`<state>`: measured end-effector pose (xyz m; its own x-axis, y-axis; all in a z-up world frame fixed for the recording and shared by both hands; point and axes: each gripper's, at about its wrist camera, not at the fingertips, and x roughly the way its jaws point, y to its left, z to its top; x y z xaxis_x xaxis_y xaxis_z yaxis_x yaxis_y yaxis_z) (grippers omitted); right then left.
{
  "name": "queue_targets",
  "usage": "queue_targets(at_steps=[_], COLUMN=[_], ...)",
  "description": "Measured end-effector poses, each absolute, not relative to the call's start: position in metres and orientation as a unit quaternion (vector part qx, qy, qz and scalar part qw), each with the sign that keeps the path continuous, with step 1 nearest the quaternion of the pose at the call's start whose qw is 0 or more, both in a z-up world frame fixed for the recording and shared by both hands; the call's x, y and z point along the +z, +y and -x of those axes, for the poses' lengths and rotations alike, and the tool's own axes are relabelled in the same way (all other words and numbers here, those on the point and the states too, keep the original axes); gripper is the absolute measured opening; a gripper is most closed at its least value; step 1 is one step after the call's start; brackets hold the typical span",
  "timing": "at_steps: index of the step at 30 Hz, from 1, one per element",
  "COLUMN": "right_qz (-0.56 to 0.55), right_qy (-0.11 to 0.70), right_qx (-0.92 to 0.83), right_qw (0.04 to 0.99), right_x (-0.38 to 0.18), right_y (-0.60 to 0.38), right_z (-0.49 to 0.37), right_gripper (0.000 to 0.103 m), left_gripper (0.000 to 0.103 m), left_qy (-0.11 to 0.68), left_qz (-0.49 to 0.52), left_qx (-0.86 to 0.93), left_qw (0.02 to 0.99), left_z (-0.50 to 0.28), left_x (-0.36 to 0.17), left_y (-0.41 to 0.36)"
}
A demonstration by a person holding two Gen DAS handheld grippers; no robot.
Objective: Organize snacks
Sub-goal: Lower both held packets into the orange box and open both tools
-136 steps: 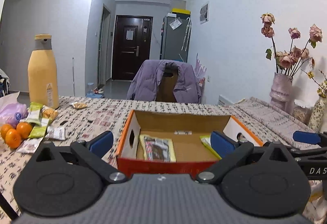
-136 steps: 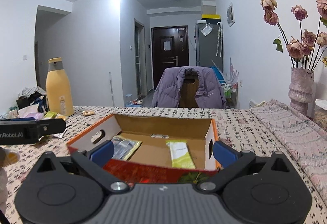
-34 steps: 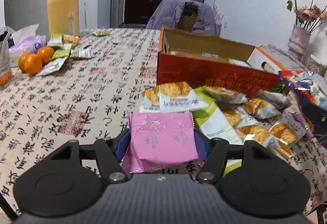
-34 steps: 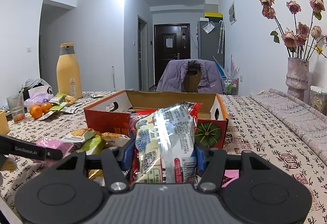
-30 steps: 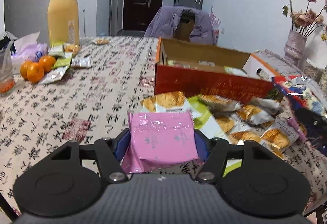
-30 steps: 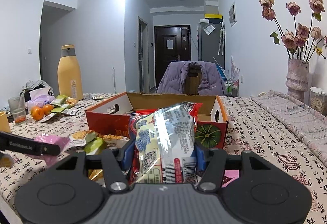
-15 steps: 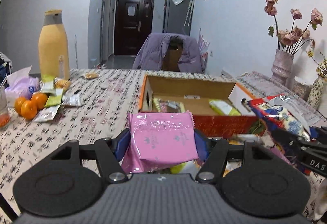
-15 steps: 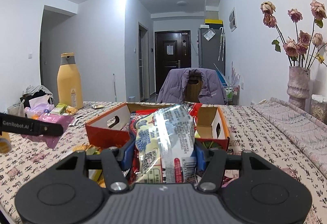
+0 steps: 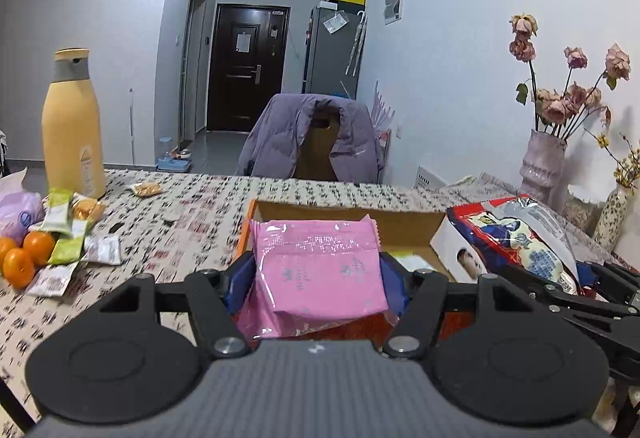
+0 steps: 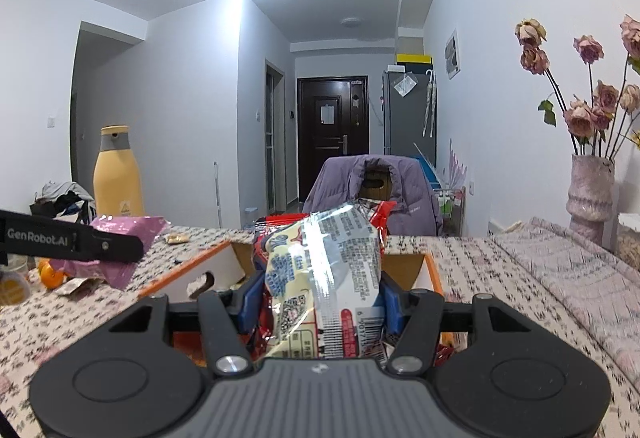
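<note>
Left wrist view: the left gripper [image 9: 316, 278] has its jaws closed on a pink packet [image 9: 318, 270], blue pads pressing both of its sides, and the packet stands nearly upright above the near wall of the cardboard box [image 9: 404, 224]. The box sits on the table [image 9: 200, 222], open at the top, with an orange rim and a white end wall with a handle hole; a pale green wrapper [image 9: 410, 262] shows inside, mostly hidden behind the packet. At the right edge, the right gripper [image 9: 576, 288] carries a red and silver snack bag [image 9: 516, 230] beside the box's right end. Farther left on the table lie oranges [image 9: 24, 254], a scatter of small snack wrappers [image 9: 76, 234] and a tall yellow bottle [image 9: 72, 126]. A purple jacket [image 9: 312, 138] hangs over a chair at the far side, and a vase of dried roses [image 9: 542, 166] stands at the right.

Right wrist view: the right gripper [image 10: 320, 302] has its jaws clamped on the red and silver snack bag [image 10: 324, 270], which rises tilted between the pads and blocks much of the box [image 10: 208, 274] behind it. The bag is held over the box's near edge. At the left, the left gripper [image 10: 100, 242] shows from the side, holding the pink packet [image 10: 128, 228] above the table [image 10: 480, 270], left of the box. The yellow bottle [image 10: 118, 170], the jacket [image 10: 408, 190] and the vase [image 10: 590, 190] stand beyond.
</note>
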<state>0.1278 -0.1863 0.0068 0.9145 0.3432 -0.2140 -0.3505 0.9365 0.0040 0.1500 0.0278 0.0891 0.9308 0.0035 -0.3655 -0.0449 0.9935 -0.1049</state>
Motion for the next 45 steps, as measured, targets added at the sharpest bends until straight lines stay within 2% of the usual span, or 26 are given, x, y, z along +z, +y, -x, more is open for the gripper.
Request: queue_targets(at_steps=[16,23,35,36,38,40,42,43,45], right_qz=[0.021,0.01,0.009,0.011,0.013,0.007,-0.004,-0.006,-0.008], right_qy=[0.104,0.135,0.198,0.202,0.206,0.204,0.199,0.196,0.192], right_qx=[0.182,0.182,0.18,0.178,0.17,0.167,0.165,0.163,0.157], right_qw=[0.978,0.974,0.963,0.963,0.964,0.965,0.966,0.967,0.969], right_x=[0.025,0.011,-0.026,-0.028,-0.03,-0.03,-0.028,-0.028,-0.028], right_y=[-0.173,-0.17,-0.169,-0.168,-0.167,-0.17,-0.173,-0.175,-0.177], right_z=[-0.219,-0.261,-0.28,-0.28,-0.28,-0.279,-0.277,-0.276,-0.274], right_gripper=[0.057,0.057,0.058,0.06,0.065,0.077,0.1,0.103,0.103], left_gripper=[0.066,0.066,0.067,0.067,0.077,0.081,0.098,0.103,0.103], left_qy=[0.198,0.203,0.248,0.249,0.249,0.234,0.223,0.213,0.199], left_qz=[0.065,0.058,0.057,0.06,0.065,0.061,0.055,0.055,0.053], left_qx=[0.01,0.035,0.033,0.032,0.033,0.033,0.036,0.041,0.045], left_qw=[0.978,0.977,0.966,0.966,0.966,0.97,0.973,0.975,0.978], left_z=[-0.237,-0.278,-0.307,-0.307,-0.306,-0.301,-0.297,-0.295,-0.291], left_x=[0.093,0.077,0.036,0.035,0.034,0.036,0.039,0.04,0.043], left_y=[0.02,0.019,0.031,0.033,0.034,0.033,0.031,0.03,0.029])
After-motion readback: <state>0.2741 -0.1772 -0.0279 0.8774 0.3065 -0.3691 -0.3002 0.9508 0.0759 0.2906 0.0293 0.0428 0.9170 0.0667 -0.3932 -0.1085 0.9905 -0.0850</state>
